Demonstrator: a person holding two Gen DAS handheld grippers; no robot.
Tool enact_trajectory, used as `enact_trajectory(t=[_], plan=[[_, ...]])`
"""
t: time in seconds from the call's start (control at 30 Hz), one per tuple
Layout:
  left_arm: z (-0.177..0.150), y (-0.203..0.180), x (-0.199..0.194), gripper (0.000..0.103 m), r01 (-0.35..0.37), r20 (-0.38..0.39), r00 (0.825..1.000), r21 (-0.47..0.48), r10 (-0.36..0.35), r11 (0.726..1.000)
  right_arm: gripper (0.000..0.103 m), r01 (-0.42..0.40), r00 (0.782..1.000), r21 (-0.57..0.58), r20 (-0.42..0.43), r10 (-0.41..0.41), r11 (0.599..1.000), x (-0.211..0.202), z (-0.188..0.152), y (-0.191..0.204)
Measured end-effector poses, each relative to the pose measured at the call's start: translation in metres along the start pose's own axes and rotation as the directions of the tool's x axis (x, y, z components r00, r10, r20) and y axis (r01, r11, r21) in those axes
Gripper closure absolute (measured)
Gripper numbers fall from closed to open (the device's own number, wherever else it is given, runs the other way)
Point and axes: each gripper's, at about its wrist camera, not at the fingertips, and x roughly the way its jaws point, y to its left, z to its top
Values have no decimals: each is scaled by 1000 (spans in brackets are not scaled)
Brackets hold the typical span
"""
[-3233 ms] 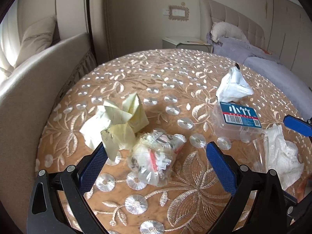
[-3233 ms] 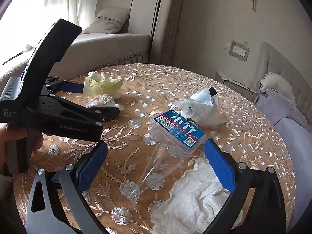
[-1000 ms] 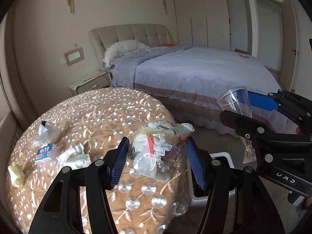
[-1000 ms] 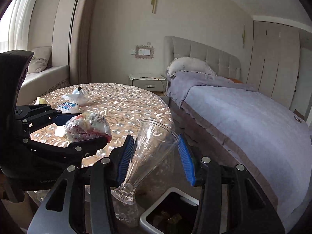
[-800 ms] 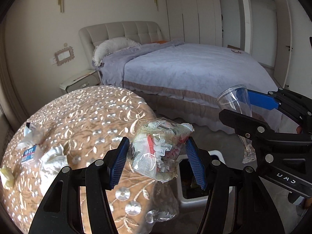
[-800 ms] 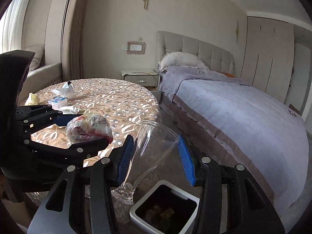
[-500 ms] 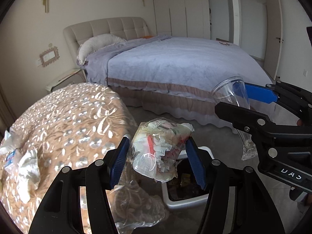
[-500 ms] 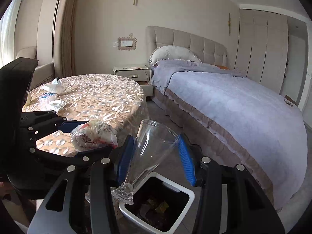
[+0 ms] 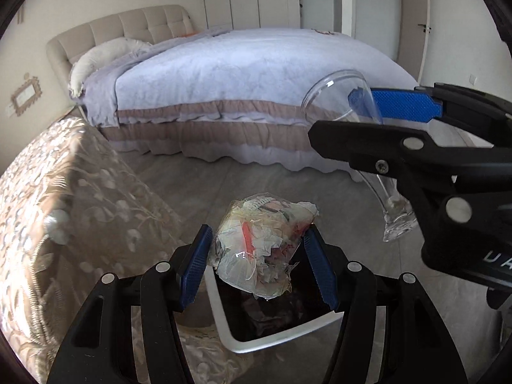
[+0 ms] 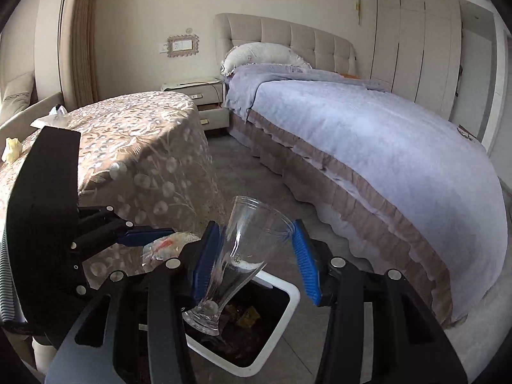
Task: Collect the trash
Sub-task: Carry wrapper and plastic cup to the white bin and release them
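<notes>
My left gripper [image 9: 257, 267] is shut on a clear plastic bag of crumpled trash [image 9: 264, 243] and holds it over the open white trash bin [image 9: 224, 320] on the floor. My right gripper [image 10: 252, 260] is shut on a clear plastic cup [image 10: 243, 256], tilted, above the same bin [image 10: 278, 329]. The cup [image 9: 339, 96] and the right gripper also show at the right of the left wrist view. The bagged trash [image 10: 166, 246] and the left gripper show at the left of the right wrist view. Dark trash lies in the bin.
The round table with the embroidered cloth [image 10: 128, 147] stands to the left, with a white wrapper [image 10: 52, 116] and yellow paper [image 10: 11, 148] on top. A bed with a lilac cover [image 10: 368, 147] fills the right. A nightstand [image 10: 204, 96] is behind the table. Grey floor lies between.
Both grippers have swung away from the table and come down over the trash bin, each still holding its item. The bin now sits right under the bag and the cup.
</notes>
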Motion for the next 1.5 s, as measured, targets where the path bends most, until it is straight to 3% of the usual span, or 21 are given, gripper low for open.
enact_trajectory(t=[0.37, 0.4, 0.43, 0.47, 0.63, 0.8, 1.03, 1.17, 1.27, 1.43, 1.5], plan=[[-16, -1, 48, 42, 60, -82, 995, 25, -58, 998, 55, -57, 997, -18, -59, 56, 998, 41, -20, -1], [-18, 0, 52, 39, 80, -92, 993, 19, -78, 997, 55, -58, 996, -20, -65, 57, 998, 44, -22, 0], [-19, 1, 56, 14, 88, -98, 991, 8, -86, 996, 55, -63, 996, -19, -70, 61, 998, 47, -23, -1], [-20, 2, 58, 4, 88, -95, 992, -4, -88, 996, 55, -69, 995, -17, -73, 68, 997, 50, -24, -1], [-20, 3, 69, 4, 86, -118, 989, -12, -87, 996, 57, -69, 994, -18, -85, 67, 997, 57, -25, 0], [-21, 0, 49, 4, -11, -46, 999, 34, 13, 999, 58, -85, 995, -19, -55, 84, 996, 59, -21, -1], [-33, 12, 13, 5, -147, -38, 988, 21, 148, 989, 58, -96, 991, -20, -99, 94, 995, 78, -27, -1], [-35, 13, -4, 5, -101, -46, 994, -16, 100, 995, 58, -117, 984, -31, -143, 111, 993, 92, -39, 3], [-35, 11, -17, 5, -114, -8, 993, -36, 114, 993, 58, -135, 980, -28, -150, 129, 990, 98, -46, 6], [-33, 20, -37, 5, -66, 56, 996, -83, 71, 994, 57, -178, 970, -14, -172, 173, 984, 108, -59, 5], [-29, 22, -43, 5, -62, 78, 995, -91, 69, 994, 51, -167, 973, -34, -169, 159, 985, 108, -62, 8]])
